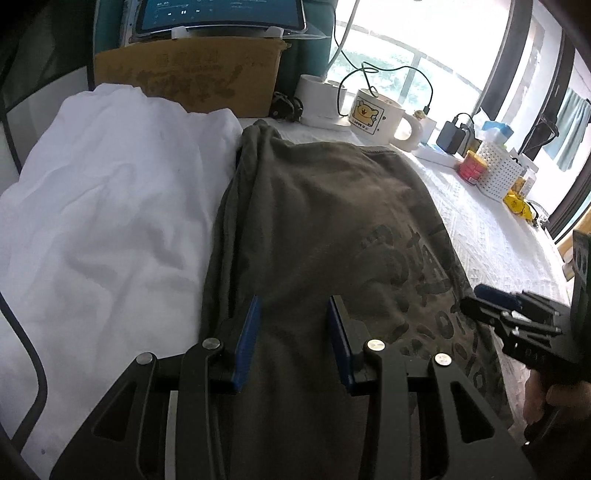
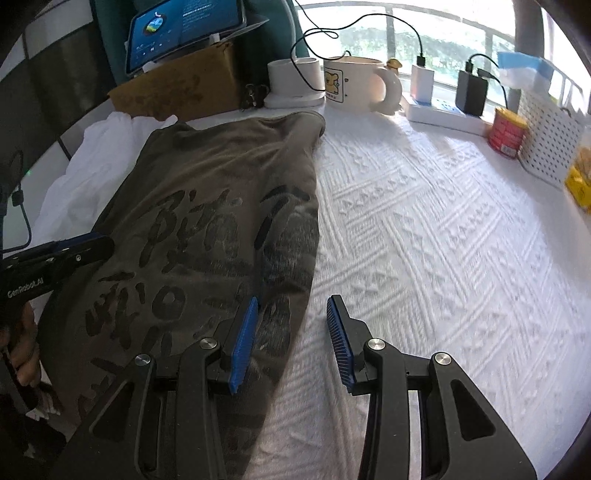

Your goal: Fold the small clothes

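An olive-green T-shirt (image 1: 314, 221) with dark printed lettering lies folded lengthwise on the white textured tablecloth (image 2: 443, 240); it also shows in the right wrist view (image 2: 207, 221). A white garment (image 1: 103, 206) lies bunched to its left, partly under it (image 2: 74, 184). My left gripper (image 1: 293, 310) is open, just above the near part of the green shirt. My right gripper (image 2: 291, 310) is open and empty, straddling the shirt's right edge. Each gripper shows in the other's view: the right one (image 1: 517, 325), the left one (image 2: 62, 254).
At the back stand a cardboard box (image 1: 192, 77) with a tablet (image 1: 221, 16) on it, a white cartoon mug (image 2: 354, 85), a white cup (image 2: 293, 77), chargers with cables (image 2: 471, 92), a red tin (image 2: 508, 133) and a white perforated basket (image 2: 550, 144).
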A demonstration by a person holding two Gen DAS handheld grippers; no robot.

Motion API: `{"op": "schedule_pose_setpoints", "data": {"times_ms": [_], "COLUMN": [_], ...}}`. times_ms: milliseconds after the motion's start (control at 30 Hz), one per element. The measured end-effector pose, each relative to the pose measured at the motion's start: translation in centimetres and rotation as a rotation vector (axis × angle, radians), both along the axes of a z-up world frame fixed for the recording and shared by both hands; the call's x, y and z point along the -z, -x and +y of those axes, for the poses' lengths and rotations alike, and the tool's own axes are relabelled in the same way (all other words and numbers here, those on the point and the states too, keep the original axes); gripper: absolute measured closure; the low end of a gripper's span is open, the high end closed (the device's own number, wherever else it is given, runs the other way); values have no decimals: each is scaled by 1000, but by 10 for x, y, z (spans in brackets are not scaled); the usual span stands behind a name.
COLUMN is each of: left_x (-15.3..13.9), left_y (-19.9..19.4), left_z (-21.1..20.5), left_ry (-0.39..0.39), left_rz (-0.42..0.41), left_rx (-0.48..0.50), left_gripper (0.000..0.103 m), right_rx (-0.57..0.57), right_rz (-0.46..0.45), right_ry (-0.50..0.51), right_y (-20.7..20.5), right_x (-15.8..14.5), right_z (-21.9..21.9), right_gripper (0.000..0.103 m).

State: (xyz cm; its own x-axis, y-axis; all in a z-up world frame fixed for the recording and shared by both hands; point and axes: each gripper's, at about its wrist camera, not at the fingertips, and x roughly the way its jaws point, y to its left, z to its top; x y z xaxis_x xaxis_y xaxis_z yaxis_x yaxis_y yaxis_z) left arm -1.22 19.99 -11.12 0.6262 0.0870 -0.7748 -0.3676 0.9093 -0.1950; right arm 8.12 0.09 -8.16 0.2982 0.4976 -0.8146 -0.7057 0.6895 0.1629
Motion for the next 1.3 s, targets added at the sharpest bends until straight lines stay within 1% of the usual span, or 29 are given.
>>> {"op": "schedule_pose_setpoints", "data": {"times_ms": [200, 533, 767, 800, 833, 900, 1000, 1200, 1300], "left_x": [-7, -16, -18, -19, -20, -21, -21, -20, -21], "left_y": [8, 22, 34, 36, 38, 41, 45, 54, 56], "left_z": [-3, -13, -23, -25, -26, -28, -31, -36, -37], "left_ry": [10, 21, 31, 31, 30, 29, 27, 16, 14], "left_rz": [-28, -69, -86, -89, -92, -97, -97, -88, -83], "left_rx": [-9, 15, 32, 36, 37, 41, 45, 54, 51], "left_gripper": [66, 66, 66, 66, 66, 66, 66, 66, 66], "right_rx": [3, 1, -24, -29, -38, -39, -45, -61, -57], "right_rz": [41, 57, 94, 95, 101, 98, 102, 93, 103], "right_ry": [-34, -27, -61, -64, -67, -69, -76, -72, -79], "right_y": [14, 45, 66, 70, 73, 80, 85, 99, 98], "right_x": [0, -3, -5, -5, -5, -5, -7, -11, -11], "right_z": [-10, -25, -38, -39, -39, -41, -43, -45, -48], "right_gripper": [62, 62, 63, 66, 75, 82, 85, 85, 84]}}
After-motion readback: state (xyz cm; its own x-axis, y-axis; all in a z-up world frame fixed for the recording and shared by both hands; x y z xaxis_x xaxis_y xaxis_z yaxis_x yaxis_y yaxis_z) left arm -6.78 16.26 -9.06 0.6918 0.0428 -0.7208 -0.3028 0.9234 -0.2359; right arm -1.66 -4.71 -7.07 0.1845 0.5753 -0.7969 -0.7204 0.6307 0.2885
